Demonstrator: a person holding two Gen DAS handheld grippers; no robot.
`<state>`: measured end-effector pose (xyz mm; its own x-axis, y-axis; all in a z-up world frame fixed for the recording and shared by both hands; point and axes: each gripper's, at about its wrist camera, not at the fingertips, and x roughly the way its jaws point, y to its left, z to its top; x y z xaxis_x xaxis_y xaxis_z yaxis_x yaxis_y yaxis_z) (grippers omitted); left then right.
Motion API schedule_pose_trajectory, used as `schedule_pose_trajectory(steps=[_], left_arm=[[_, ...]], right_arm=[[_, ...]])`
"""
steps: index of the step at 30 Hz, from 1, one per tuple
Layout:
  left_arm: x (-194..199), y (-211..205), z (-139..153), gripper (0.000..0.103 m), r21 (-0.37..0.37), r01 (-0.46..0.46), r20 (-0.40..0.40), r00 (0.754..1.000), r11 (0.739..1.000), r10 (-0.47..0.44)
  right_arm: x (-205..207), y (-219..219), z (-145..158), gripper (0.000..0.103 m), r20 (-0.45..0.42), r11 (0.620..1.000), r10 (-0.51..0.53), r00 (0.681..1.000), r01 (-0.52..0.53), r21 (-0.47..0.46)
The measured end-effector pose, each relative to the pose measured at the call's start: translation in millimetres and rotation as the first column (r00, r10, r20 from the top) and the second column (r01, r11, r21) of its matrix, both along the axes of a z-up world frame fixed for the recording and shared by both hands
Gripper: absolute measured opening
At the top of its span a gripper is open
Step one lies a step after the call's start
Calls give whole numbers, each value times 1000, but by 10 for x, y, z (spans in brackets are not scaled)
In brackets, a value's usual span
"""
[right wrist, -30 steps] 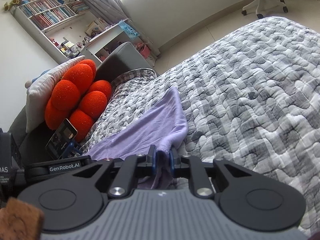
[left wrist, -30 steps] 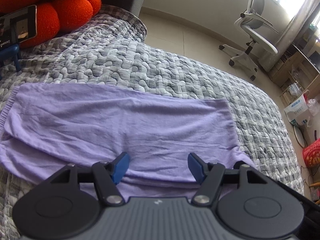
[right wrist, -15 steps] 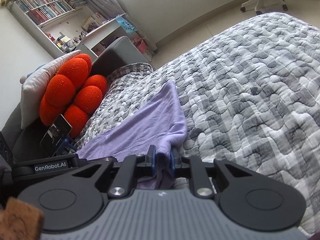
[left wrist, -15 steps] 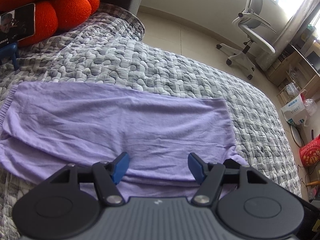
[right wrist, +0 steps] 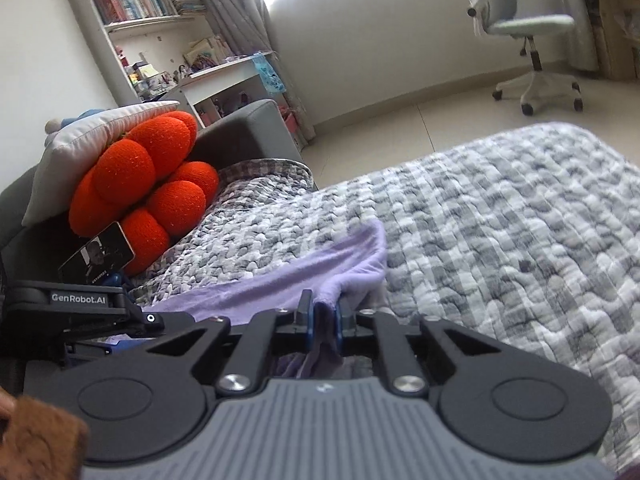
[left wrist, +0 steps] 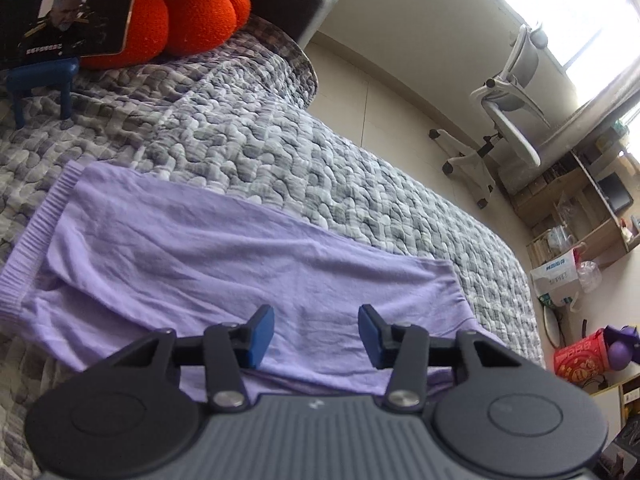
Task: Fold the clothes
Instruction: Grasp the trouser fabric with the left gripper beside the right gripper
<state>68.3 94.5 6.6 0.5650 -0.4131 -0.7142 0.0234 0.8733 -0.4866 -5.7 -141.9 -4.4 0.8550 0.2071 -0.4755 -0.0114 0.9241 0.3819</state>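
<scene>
A lilac garment (left wrist: 224, 264) lies flat across the grey quilted bed, its ribbed hem at the left. My left gripper (left wrist: 316, 330) hovers open just over the garment's near edge, nothing between its blue pads. In the right wrist view the same lilac garment (right wrist: 304, 268) stretches away toward the cushions, and my right gripper (right wrist: 325, 322) is shut on a bunched corner of it, the cloth lifted slightly off the quilt. The left gripper's black body (right wrist: 76, 304) shows at the left of that view.
Orange round cushions (right wrist: 144, 184) and a phone on a blue stand (left wrist: 68, 20) sit at the head of the bed. A white office chair (left wrist: 508, 108) stands on the tiled floor beyond. Shelves, boxes and a red bag (left wrist: 580, 356) line the right side of the bed.
Both grippers have shifted toward the head of the bed; the phone and cushions loom closer. The right gripper has tilted up, still holding the corner. The left gripper stays open.
</scene>
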Motion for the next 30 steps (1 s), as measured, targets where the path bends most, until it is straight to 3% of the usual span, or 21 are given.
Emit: schedule_pose_trajectory(steps=[3,7,12,16,24,27,30], left_arm=[[1,341,14,47,-96,-56,5,998,994,57],[-12,762,-20,47,-230,-140,-14,990,963,141],[51,955,-114,50,-351,-136,-33,991,926,134],[128,909,-207,50,-356,-137,-55,991,925,126],[293,581,-269,55,-310,-65,-61,997,948,48],[385,449,-323,53,-287,-41,-79,997,957,19],[471,404,-370,52,-302,-18,-79,997,953,-6]], right_arm=[[40,264,106,12,37,995,45,998,-41,-90],[81,643,128,11,62,978,131,989,-119,-173],[132,1109,34,10,34,943,239,970,-224,-247],[173,1448,-33,10,8,907,316,949,-299,-297],[248,1371,5,10,-13,916,322,947,-315,-248],[208,1388,31,12,-10,903,343,939,-333,-272],[232,1344,43,12,-15,899,354,935,-344,-270]])
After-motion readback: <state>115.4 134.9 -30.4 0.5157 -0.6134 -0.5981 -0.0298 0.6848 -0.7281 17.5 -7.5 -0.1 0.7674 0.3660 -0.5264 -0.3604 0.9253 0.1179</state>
